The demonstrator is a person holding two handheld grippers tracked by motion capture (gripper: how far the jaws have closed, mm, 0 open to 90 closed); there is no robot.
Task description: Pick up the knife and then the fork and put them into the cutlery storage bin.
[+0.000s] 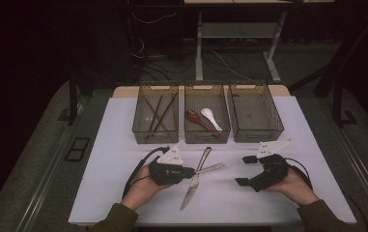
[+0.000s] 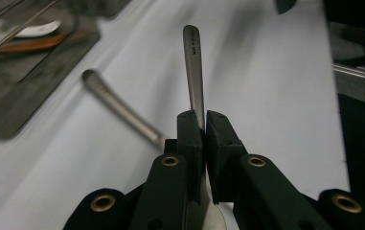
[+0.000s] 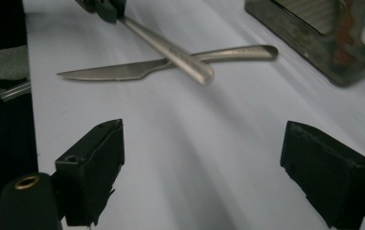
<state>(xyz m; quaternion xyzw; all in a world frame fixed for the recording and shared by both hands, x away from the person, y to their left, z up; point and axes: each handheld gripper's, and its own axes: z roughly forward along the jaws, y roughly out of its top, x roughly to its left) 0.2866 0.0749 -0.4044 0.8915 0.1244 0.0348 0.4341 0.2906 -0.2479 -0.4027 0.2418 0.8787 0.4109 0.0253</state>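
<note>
A: Right, status? How far along are we?

B: Roughly mid-sort, I'd say. Left clear plastic bin (image 1: pixel 155 114) has dark chopsticks (image 1: pixel 158 113) in it, middle bin (image 1: pixel 207 113) has a red-brown spoon (image 1: pixel 195 118) and a white ceramic spoon (image 1: pixel 210 118), right bin (image 1: pixel 255 112) looks bare. Two metal pieces not yet binned.

A: Tools?

B: My left tool (image 1: pixel 191 171) is clamped on the flat handle of a slim steel utensil (image 2: pixel 194 72); its head is hidden behind the jaws, so I can't tell fork or spoon. The handle pokes out past the pads, over the white tabletop (image 1: pixel 114 145). My right tool (image 1: pixel 243 170) stands wide apart, nothing between the jaws, just off the tabletop on the right side.

A: And the other piece?

B: Serrated steel table knife (image 1: pixel 194 179) lies flat on the tabletop, in front of the middle bin, blade towards me. The held utensil crosses over it.

A: Left to do?

B: My guess: the held piece goes to a bin, then the knife.
</note>
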